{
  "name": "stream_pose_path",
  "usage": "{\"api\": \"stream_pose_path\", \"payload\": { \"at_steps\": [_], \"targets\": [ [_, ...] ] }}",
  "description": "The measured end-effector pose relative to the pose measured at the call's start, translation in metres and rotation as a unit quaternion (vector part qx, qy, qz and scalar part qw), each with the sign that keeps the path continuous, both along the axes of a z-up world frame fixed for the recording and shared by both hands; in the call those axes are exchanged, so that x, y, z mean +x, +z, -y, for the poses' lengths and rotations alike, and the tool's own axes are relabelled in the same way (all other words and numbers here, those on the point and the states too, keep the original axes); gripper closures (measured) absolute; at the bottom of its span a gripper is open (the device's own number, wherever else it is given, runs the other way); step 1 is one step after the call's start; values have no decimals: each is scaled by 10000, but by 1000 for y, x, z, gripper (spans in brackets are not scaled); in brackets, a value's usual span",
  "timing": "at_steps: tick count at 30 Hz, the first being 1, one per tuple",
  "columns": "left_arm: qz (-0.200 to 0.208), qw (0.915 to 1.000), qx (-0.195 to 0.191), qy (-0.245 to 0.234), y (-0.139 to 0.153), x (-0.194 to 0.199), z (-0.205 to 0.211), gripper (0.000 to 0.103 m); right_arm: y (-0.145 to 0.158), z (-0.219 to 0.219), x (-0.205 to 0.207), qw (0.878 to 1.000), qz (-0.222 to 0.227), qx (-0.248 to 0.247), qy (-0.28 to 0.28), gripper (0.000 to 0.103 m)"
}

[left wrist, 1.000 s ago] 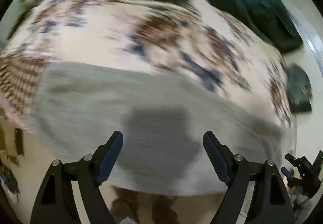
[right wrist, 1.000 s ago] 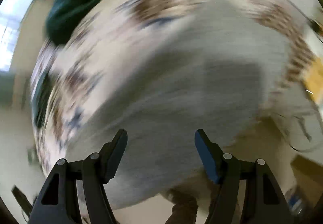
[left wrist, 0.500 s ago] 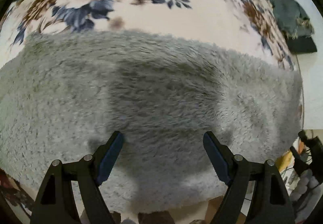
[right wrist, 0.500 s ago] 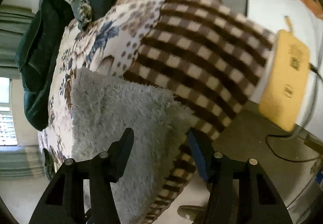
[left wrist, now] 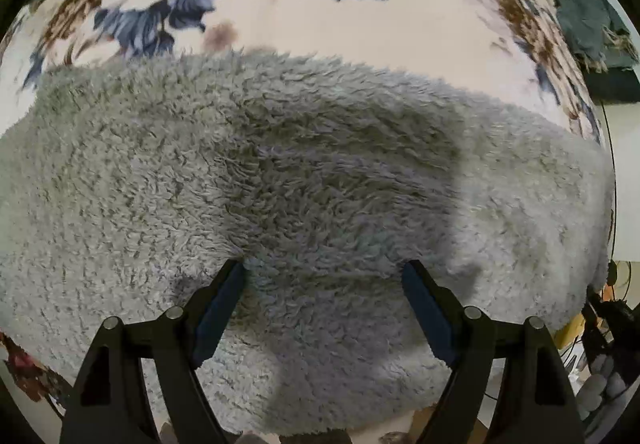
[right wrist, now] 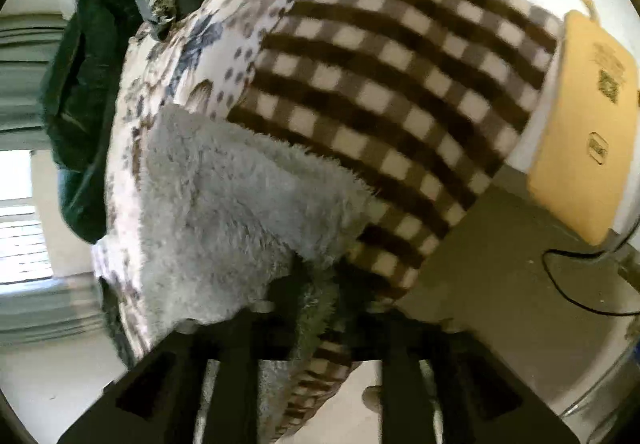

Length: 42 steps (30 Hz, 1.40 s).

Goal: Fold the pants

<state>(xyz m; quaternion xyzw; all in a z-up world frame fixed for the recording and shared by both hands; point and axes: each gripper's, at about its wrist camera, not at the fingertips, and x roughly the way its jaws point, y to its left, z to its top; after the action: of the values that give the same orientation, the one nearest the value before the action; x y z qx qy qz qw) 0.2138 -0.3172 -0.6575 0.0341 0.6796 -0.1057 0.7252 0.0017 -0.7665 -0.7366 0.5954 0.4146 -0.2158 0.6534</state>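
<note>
Grey fleece pants [left wrist: 320, 180] lie folded on a bed under a floral blanket [left wrist: 400, 28], their long axis running straight across the left wrist view, from beyond one finger to beyond the other. There the left gripper [left wrist: 322, 272] hangs directly over the fabric, its fingers spread wide, the dark blue pads [left wrist: 218, 304] at the pile and nothing pinched between them. The right wrist view alone shows the end of the garment and what lies past it: a brown-and-cream checked blanket [right wrist: 400, 84] ahead of the fingers, a flat yellow pad [right wrist: 584, 132] off to their right, dark green bedding [right wrist: 76, 116] bunched to their left beside a window. The right gripper [right wrist: 316, 304] sits at that end with its jaws opening, a shaggy fold of the pants hanging in the gap; blur hides whether either pad touches it. The pants read as thick, long-piled plush, the checked blanket as soft brushed fleece.
</note>
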Motion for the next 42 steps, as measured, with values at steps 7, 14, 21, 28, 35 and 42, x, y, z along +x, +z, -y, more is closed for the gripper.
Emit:
{"api": "stream_pose_path", "payload": {
  "at_steps": [7, 14, 21, 28, 35, 42],
  "targets": [
    [-322, 9987, -384, 97, -31, 21, 2, 0, -45, -6, 8, 9969, 545, 557, -118, 28],
    [-564, 9981, 0, 230, -47, 38, 17, 0, -34, -16, 27, 9858, 1656, 152, -241, 39],
    [-663, 9966, 335, 354, -57, 44, 39, 0, -61, -16, 57, 9825, 1793, 449, -237, 42],
    [-336, 9992, 142, 186, -29, 43, 44, 0, -10, -23, 63, 9805, 1940, 44, -295, 85],
    [209, 9995, 214, 86, 6, 36, 21, 0, 64, -72, 88, 9805, 1916, -413, 164, 86],
    [352, 9986, 127, 383, 29, 36, -44, 0, 123, -185, 135, 9720, 1976, -740, 1034, 86]
  ]
}}
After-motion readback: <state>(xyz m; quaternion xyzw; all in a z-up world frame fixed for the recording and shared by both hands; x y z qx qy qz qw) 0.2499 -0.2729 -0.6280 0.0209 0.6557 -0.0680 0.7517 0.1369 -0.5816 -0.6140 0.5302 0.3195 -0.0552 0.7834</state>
